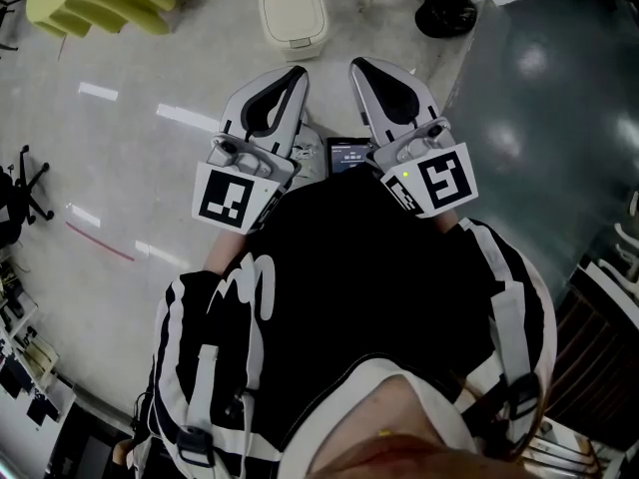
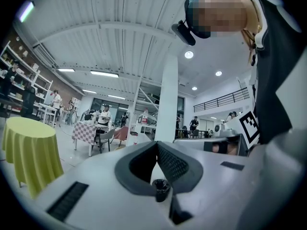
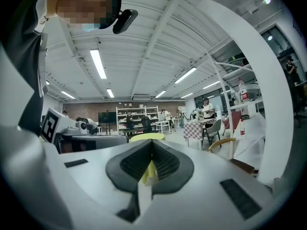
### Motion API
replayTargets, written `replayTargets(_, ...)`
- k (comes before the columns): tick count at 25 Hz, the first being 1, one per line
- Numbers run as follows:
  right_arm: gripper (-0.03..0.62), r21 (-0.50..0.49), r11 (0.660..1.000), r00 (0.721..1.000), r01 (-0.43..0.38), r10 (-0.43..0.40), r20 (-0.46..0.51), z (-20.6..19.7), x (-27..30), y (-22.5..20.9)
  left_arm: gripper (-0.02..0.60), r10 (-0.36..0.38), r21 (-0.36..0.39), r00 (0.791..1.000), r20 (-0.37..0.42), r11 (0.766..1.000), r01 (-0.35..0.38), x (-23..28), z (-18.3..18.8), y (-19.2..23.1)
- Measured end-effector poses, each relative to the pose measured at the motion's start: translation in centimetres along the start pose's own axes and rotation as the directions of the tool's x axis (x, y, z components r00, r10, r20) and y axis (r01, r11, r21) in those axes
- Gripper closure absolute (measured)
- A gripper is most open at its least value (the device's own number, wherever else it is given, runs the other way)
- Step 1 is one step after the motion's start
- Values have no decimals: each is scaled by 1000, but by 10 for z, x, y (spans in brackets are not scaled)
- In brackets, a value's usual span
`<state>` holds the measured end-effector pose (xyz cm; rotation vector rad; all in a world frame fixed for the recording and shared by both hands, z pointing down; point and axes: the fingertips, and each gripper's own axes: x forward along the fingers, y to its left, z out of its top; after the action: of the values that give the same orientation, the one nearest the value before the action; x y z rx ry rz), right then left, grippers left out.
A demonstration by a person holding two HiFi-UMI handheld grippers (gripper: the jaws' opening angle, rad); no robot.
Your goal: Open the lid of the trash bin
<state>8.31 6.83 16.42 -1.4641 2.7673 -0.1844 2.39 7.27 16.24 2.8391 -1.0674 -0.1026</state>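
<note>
Pinched together, empty: left claw (image 1: 299, 72), right claw (image 1: 357, 66); trash bin (image 1: 300, 40) well ahead on floor (image 1: 150, 168) (lid (image 1: 293, 8) down)

The person's got on a black top (image 1: 349, 257) with a white scribbly print (image 1: 245, 285) on the left sleeve, white stripes (image 1: 496, 257) down the right one, and a white collar band (image 1: 374, 375). Grey straps (image 1: 204, 382) with black buckles run over both shoulders. The left gripper (image 1: 297, 73) and right gripper (image 1: 358, 66) are both glossy white shells with dark grey teardrop-shaped pads (image 2: 172, 164), ribbed on the inside. Each carries a marker cube (image 1: 237, 196) with black-and-white squares, and the right one has a tiny green light (image 1: 406, 176). The left gripper view also shows a little black knob (image 2: 160, 188) and black slots (image 2: 67, 201) in the shell.
</note>
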Motion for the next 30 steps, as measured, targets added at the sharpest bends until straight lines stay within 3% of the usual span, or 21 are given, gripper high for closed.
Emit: replayTargets(30, 585, -9, 998, 998, 61, -61, 0, 21, 128, -56, 574, -53, -18, 999, -2, 998, 53, 72, 17, 122)
